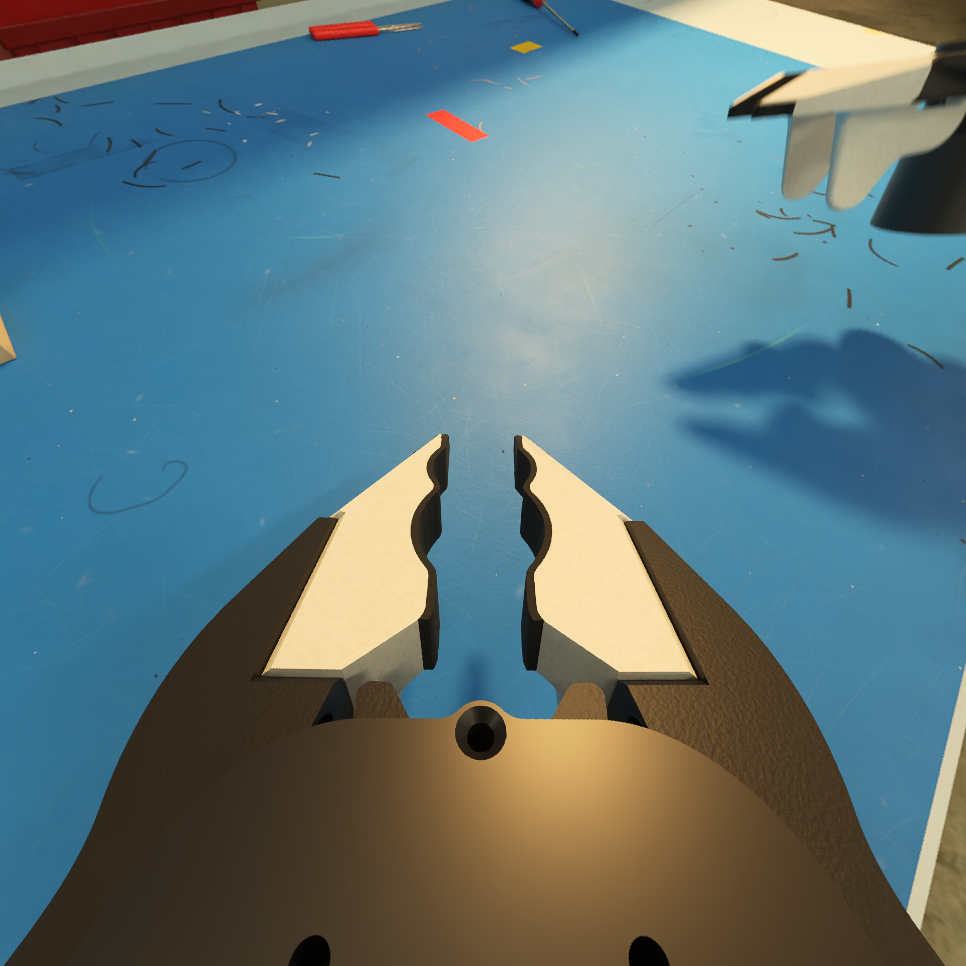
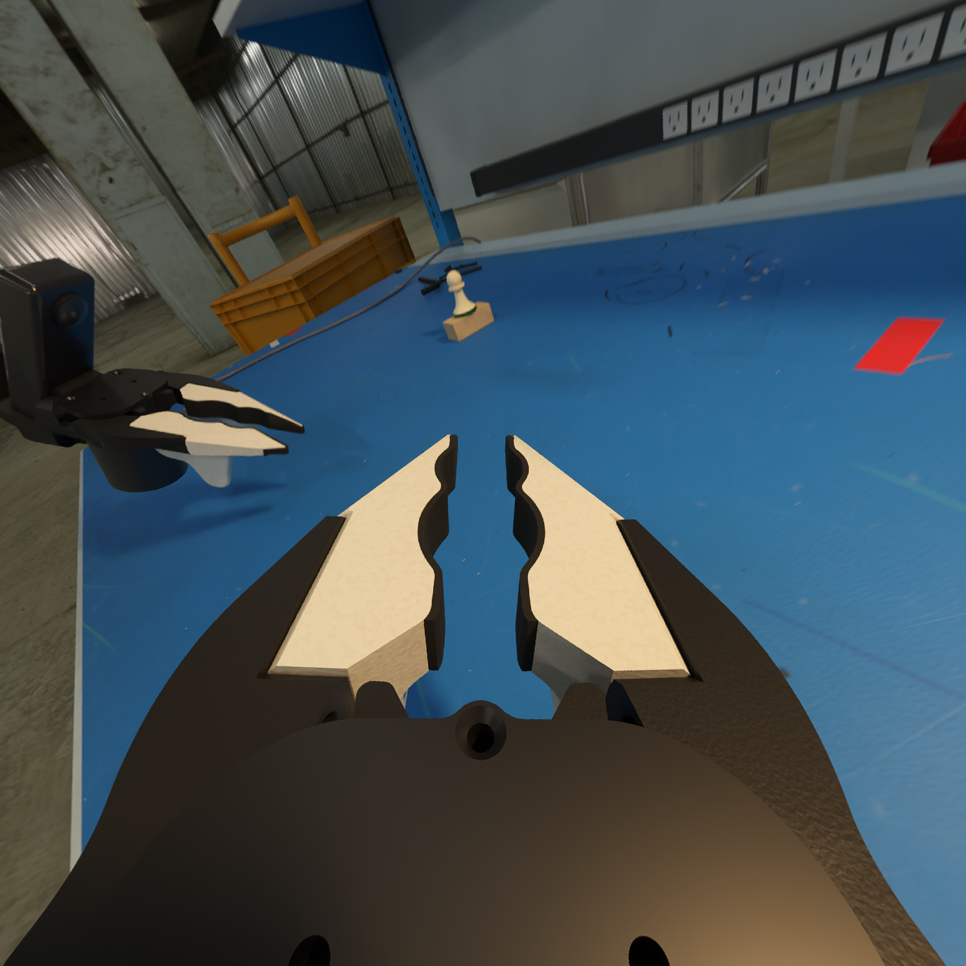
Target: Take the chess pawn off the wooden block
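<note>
Empty right gripper (image 2: 481,441), unlabelled pawn (image 2: 458,294) beyond

The bench (image 2: 679,470) is blue, scuffed with dark scribbles. A cream-white chess pawn (image 2: 458,294) with a green ring at its foot stands on a pale tan wooden block (image 2: 469,322). Both tongs (image 1: 481,444) (image 2: 481,444) show cream pads in dark brown frames. Red tape (image 2: 900,345) lies at right; an orange crate (image 2: 313,285) at upper left.

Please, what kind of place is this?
Probably a workshop or warehouse: a blue workbench with a socket strip above it, corrugated metal walls behind, and an orange crate on the floor.
</note>
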You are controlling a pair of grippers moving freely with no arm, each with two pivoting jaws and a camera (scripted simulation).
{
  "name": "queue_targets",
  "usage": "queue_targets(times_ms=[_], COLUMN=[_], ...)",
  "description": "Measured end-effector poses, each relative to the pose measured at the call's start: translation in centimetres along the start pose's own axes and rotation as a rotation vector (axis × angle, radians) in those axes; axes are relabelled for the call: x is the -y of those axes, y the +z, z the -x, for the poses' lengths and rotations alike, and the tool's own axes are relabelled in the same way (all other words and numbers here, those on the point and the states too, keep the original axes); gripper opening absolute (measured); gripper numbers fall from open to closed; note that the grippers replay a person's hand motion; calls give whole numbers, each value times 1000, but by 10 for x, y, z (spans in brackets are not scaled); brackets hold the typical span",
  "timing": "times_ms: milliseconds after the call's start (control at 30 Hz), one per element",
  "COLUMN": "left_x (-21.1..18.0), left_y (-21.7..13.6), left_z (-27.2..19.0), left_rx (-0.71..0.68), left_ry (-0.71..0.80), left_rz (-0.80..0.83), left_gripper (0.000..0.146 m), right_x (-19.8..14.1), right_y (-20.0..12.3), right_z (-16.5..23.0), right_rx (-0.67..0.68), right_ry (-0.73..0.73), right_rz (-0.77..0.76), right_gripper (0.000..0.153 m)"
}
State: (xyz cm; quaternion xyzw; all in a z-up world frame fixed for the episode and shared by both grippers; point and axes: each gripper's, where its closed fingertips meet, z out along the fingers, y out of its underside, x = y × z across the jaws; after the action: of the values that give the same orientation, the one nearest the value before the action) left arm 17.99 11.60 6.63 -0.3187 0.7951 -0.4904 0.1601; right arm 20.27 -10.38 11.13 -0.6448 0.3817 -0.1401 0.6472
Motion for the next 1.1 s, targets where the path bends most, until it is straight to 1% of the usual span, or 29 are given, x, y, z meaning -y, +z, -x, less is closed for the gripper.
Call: queue_targets(times_ms=[33,100,133,200,267,333,400,467,533,600,667,733,800,867,967,1100], left_x=[0,0,0,-1,0,7,26,55,84,104,118,120,111,101,88,72], left_y=[0,-1,0,1,2,1,-5,-16,-24,-25,-18,-4,14,35,62,74], left_z=[2,6,8,11,17,30,46,68,101,142,189,236,268,282,289,303], left_rx=[4,10,17,30,65,145,215,283,352,412,481,592,679,687,630,650], left_ry=[-9,-18,-18,-18,-35,-114,-204,-224,-228,-265,-315,-374,-419,-465,-536,-588], left_rz=[-3,-10,-11,-4,-6,-31,-93,-162,-177,-107,-6,124,300,442,589,757], left_gripper=[24,24,24,24,25,28,34,36,41,45,50,51,51,52,54,51], right_x=[-6,-8,-8,-7,-7,-8,-12,-16,-19,-20,-21,-24,-27,-28,-28,-24], right_y=[4,7,8,9,8,6,5,5,6,7,6,5,2,0,-6,-12], right_z=[4,12,9,-1,-8,-13,-16,-16,-15,-13,-11,-10,-11,-12,-16,-16], right_rx=[-1,66,59,4,-24,-57,-78,-82,-71,-56,-36,-14,1,10,24,59], right_ry=[14,-13,-45,-103,-131,-144,-153,-152,-151,-142,-115,-77,-37,1,48,101], right_rz=[14,19,13,22,37,43,54,75,92,96,97,104,118,126,122,101], right_gripper=[18,17,15,14,14,14,14,14,15,16,16,17,18,19,20,21])
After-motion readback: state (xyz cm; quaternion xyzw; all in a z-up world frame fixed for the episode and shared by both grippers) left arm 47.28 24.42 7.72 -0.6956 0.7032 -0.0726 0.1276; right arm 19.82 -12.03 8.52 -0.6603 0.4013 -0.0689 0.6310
